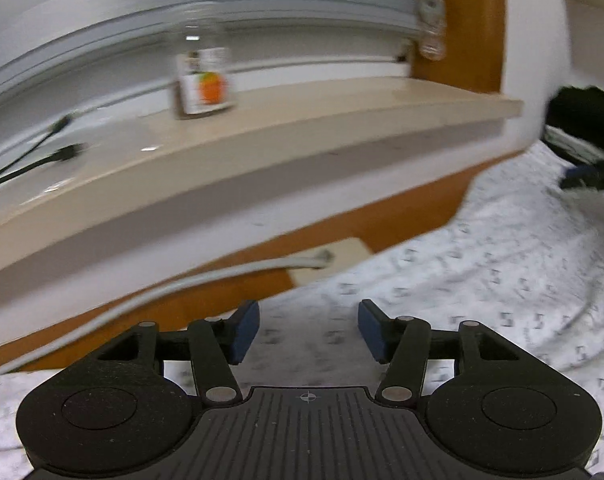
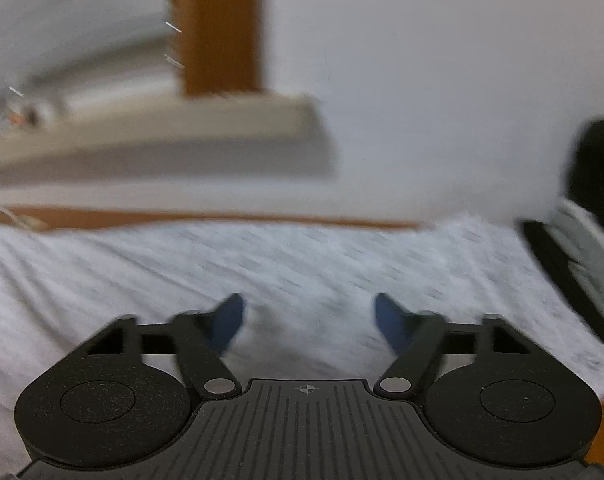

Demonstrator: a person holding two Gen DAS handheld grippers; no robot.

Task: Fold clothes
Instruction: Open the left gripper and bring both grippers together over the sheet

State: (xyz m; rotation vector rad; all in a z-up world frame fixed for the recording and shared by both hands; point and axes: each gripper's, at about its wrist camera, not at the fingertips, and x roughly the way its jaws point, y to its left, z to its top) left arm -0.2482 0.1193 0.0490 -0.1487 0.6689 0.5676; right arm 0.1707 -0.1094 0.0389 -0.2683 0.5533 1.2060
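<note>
A white garment (image 1: 462,280) with a small grey print lies spread and wrinkled over an orange-brown table (image 1: 230,292). My left gripper (image 1: 309,330) hovers low over its near edge, blue pads (image 1: 246,330) well apart with only flat cloth beneath the gap. In the blurred right wrist view the same white cloth (image 2: 262,256) fills the foreground. My right gripper (image 2: 308,324) stands open just above it. A soft bump of cloth rises between its blue pads (image 2: 226,324), which do not press on it.
A beige sill (image 1: 302,128) juts out above the table, bearing a bottle (image 1: 204,84) with an orange label and black cables (image 1: 42,160). A white cable (image 1: 182,280) runs below it. A black and grey object (image 2: 574,264) lies at the cloth's right.
</note>
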